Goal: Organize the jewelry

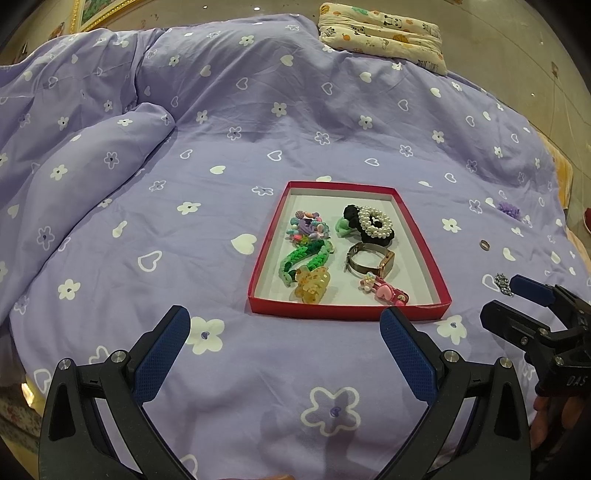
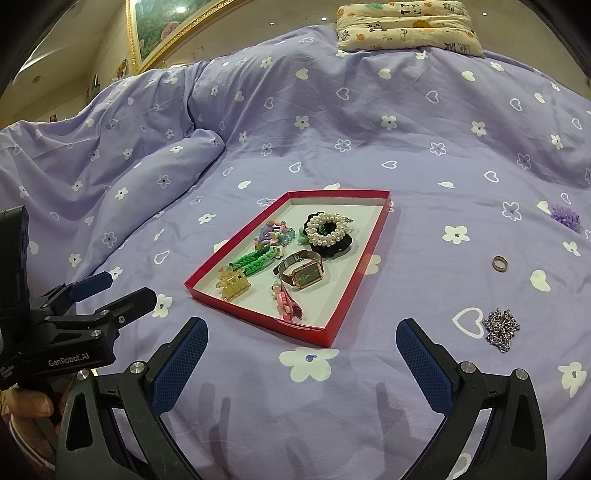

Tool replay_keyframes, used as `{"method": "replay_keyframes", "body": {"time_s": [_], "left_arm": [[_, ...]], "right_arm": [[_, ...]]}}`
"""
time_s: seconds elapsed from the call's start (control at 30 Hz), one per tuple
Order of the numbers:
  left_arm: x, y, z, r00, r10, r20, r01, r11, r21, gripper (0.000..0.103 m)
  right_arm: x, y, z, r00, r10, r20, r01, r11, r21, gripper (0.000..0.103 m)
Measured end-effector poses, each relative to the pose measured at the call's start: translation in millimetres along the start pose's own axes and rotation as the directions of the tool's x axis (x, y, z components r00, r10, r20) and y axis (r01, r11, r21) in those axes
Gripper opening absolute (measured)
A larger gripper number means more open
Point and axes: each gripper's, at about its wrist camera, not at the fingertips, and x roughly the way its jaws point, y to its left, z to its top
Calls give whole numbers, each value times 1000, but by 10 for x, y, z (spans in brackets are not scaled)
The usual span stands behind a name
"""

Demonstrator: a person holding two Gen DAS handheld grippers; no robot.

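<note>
A shallow red tray [image 1: 264, 251] [image 2: 258, 319] with a white floor lies on the purple bedspread. In it are a pearl scrunchie [image 1: 375, 221] [image 2: 327, 229], a watch [image 1: 369, 260] [image 2: 304, 273], a green braided band [image 1: 304, 258], a colourful bead bracelet [image 1: 306, 229], a yellow claw clip [image 1: 312, 286] [image 2: 232, 286] and a pink hair clip [image 1: 386, 291] [image 2: 286, 308]. Right of the tray on the cover lie a silver chain [image 2: 500, 328] [image 1: 503, 283], a ring [image 2: 499, 264] [image 1: 484, 244] and a purple flower [image 2: 565, 218]. My left gripper [image 1: 284, 312] [image 2: 129, 286] hovers open before the tray's near edge. My right gripper [image 2: 302, 326] [image 1: 504, 299] is open and empty, left of the chain.
A bunched fold of the purple duvet [image 1: 74, 177] rises at the left. A patterned pillow [image 1: 384, 33] lies at the far end of the bed. A gold-framed picture [image 2: 166, 26] hangs behind. A hand [image 2: 29, 406] grips the left tool.
</note>
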Motion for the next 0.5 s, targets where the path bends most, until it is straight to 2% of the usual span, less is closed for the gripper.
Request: {"method": "replay_keyframes", "body": {"time_s": [0.5], "left_arm": [[1,15,4,1000,-2,-1,2,1000,-3,103]], "right_arm": [[-11,23,12,1000,1,2,-1,1000,-5,103]]}}
